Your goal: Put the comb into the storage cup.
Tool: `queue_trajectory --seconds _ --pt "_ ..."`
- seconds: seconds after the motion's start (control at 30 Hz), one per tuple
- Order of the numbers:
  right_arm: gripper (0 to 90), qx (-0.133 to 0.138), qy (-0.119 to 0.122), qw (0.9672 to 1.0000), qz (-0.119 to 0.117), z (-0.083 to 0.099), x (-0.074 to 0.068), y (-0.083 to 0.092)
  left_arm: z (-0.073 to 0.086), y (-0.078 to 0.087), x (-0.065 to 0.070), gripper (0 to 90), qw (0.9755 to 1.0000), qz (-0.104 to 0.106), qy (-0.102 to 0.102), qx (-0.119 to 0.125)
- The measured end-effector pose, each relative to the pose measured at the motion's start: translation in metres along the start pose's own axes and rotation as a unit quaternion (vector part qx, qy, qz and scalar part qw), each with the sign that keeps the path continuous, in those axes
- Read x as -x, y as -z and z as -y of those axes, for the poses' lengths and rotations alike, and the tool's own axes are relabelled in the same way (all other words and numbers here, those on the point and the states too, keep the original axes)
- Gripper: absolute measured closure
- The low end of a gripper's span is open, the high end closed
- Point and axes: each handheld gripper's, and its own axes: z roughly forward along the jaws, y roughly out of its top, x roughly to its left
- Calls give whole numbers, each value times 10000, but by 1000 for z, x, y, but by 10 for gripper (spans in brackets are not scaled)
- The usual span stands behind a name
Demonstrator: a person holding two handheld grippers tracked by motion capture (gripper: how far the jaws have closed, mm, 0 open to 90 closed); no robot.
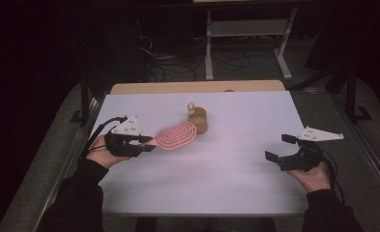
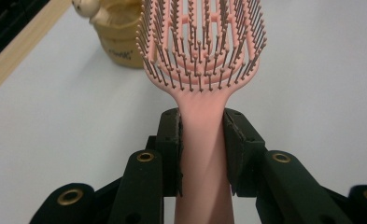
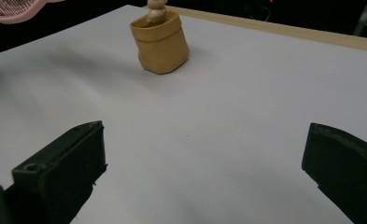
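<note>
In your left gripper view, the pink hairbrush [image 2: 202,56] runs off the top edge, so you cannot see the tip of its head, and its handle runs off the bottom edge between the jaws. The brown sack-shaped pot [image 2: 118,35] behind it is cut by the top edge and partly covered by the bristles; the small print on its side is too small to read. In your right gripper view, the brush [image 3: 17,9] is cropped at the top left corner, and the pale figure [image 3: 157,10] in the pot loses its top. In the high view, the room beyond the table [image 1: 236,164] is too dark to make out.
</note>
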Motion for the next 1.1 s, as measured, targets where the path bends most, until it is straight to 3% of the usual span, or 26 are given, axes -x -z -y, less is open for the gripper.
queue_trajectory --seconds 0.57,1.1 --pt "0 -163 229 9991 -313 -21 -15 -8 -15 -5 6 696 9993 -48 -62 372" --pt "0 -268 374 9965 -698 -52 -29 -21 -24 -5 2 696 9977 -156 -38 659"
